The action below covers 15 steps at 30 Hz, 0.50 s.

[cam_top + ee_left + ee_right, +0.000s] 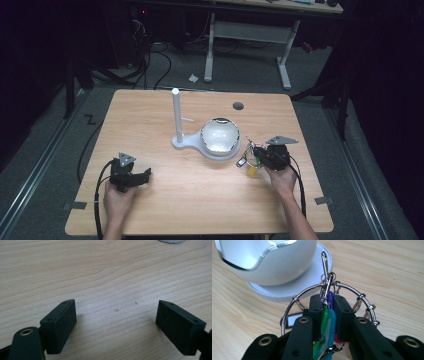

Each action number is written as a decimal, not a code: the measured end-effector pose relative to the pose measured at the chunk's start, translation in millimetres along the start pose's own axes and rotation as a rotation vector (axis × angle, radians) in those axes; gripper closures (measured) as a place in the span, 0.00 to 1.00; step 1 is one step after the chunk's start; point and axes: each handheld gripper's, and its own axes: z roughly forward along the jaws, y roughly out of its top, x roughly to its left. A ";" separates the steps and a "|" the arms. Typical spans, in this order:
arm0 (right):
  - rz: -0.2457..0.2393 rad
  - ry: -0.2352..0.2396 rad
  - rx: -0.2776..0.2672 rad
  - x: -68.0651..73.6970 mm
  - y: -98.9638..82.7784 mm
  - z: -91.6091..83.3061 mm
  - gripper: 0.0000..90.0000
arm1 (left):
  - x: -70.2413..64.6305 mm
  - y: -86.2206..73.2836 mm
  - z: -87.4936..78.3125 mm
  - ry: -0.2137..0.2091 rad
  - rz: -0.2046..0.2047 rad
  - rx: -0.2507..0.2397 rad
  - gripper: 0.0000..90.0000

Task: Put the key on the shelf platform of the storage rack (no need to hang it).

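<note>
The wooden table carries a white stand near its middle: a flat base with an upright post and a short side peg, and on the base's round end sits a glossy white bowl. At the table's near left the left gripper rests low over bare wood, its jaws wide apart with nothing between them. Just to the right of the stand's base is the right gripper, and in its own view its jaws are clamped on a bunch of coloured key tags that hang from a large wire key ring; a metal snap clip stands up from the ring's top, pointing toward the bowl. In the high view a yellow tag and a small dark fob dangle beneath the gripper, close above the table.

The step in hand looks like lifting the bunch clear, most likely to hang it on the stand's peg. To do it well, keep the grip firm on the tags, since the ring itself swings free. Raise the bunch until the dangling pieces clear the base rim and bowl, then carry it slowly so the ring settles. Approach the peg with the ring's open loop facing it. The left gripper could steady the base if it slides.
</note>
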 end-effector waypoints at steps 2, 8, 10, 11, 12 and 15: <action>0.008 0.018 -0.019 0.1 1.6 -6.5 0.87 | 0.0 0.0 0.0 0.000 0.001 0.000 0.19; 0.004 0.036 -0.045 -0.1 5.4 -21.7 0.87 | 0.0 0.0 0.0 -0.001 0.001 0.001 0.19; 0.006 0.044 -0.054 -1.0 6.4 -26.4 0.87 | 0.0 0.0 0.0 0.000 0.000 0.000 0.19; 0.010 0.045 -0.057 -0.8 7.0 -28.8 0.87 | 0.5 0.1 0.0 -0.004 0.008 0.002 0.19; 0.005 0.047 -0.060 -1.0 7.6 -31.1 0.87 | 0.7 0.2 0.0 -0.006 0.012 0.002 0.19; 0.004 0.052 -0.076 -0.3 9.3 -37.9 0.87 | 0.4 0.1 0.1 -0.003 0.006 0.000 0.19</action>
